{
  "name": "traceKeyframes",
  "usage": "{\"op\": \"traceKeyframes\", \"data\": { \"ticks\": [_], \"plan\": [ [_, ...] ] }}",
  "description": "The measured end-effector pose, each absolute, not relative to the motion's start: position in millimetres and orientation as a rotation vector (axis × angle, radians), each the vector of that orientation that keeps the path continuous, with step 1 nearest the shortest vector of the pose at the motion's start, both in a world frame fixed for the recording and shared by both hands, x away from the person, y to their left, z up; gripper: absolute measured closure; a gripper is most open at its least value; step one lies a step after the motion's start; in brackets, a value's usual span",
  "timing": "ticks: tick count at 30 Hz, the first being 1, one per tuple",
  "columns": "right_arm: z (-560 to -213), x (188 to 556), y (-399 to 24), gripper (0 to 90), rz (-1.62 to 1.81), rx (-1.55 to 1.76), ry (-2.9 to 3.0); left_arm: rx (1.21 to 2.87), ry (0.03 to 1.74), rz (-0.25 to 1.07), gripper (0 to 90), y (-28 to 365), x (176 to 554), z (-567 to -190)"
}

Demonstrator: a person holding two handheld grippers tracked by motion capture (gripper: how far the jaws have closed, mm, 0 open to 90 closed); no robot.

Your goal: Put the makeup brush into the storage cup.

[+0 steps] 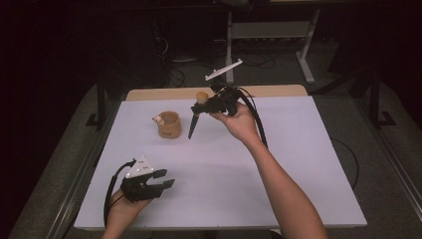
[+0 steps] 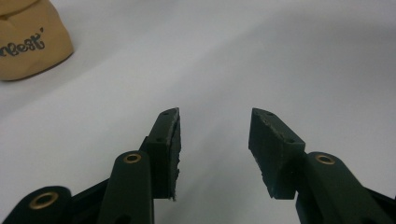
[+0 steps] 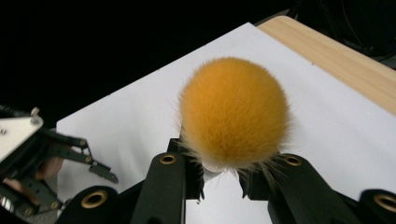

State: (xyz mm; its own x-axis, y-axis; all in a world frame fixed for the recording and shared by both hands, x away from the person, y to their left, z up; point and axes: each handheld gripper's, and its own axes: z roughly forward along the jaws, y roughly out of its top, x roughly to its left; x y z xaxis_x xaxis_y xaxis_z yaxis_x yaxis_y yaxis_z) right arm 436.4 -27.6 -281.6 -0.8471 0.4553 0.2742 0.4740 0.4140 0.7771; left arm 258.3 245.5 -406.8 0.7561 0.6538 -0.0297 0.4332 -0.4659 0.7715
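A brush with a fluffy orange head (image 1: 201, 95) and a dark handle hangs tilted over the back of the white table top (image 1: 298, 164). My right gripper (image 1: 200, 106) is shut on it just below the head. In the right gripper view the orange head (image 3: 233, 112) stands above the jaws of the right gripper (image 3: 222, 172), which pinch its base. A tan mug (image 1: 169, 124) with a small white thing at its rim stands left of the handle's tip. My left gripper (image 1: 168, 179) rests low at the front left, open and holding nothing. The left gripper (image 2: 215, 140) faces bare table, with the mug (image 2: 32, 42) beyond.
A strip of bare wood (image 1: 278, 90) runs along the table's back edge. Past it are a dark floor, cables and a white desk frame (image 1: 268, 30). The left gripper (image 3: 56, 154) also appears at the lower left of the right gripper view.
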Motion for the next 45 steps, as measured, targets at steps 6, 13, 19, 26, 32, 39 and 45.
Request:
{"op": "traceKeyframes", "data": {
  "ticks": [6,13,19,26,32,39,45],
  "plan": [
    [-275,452,-15,72.5,-1.464,-0.881,-2.632,2.137,0.821,0.342,52.1,247,259,-408],
    [-270,466,1,72.5,-1.464,-0.895,-2.632,2.136,0.832,0.329,51.6,247,259,-410],
    [-265,476,14,72.5,-1.468,-0.909,-2.634,2.145,0.819,0.332,51.6,247,259,-410],
    [-261,488,30,72.5,-1.466,-0.943,-2.649,2.133,0.831,0.325,51.3,247,259,-410],
    [-261,495,42,72.5,-1.454,-0.978,-2.660,2.139,0.827,0.331,50.7,250,259,-410],
    [-266,503,49,72.4,-1.448,-1.030,-2.665,2.129,0.826,0.330,50.3,250,259,-410],
    [-275,508,54,72.4,-1.434,-1.061,-2.671,2.147,0.817,0.330,49.8,250,259,-410]
  ]
}}
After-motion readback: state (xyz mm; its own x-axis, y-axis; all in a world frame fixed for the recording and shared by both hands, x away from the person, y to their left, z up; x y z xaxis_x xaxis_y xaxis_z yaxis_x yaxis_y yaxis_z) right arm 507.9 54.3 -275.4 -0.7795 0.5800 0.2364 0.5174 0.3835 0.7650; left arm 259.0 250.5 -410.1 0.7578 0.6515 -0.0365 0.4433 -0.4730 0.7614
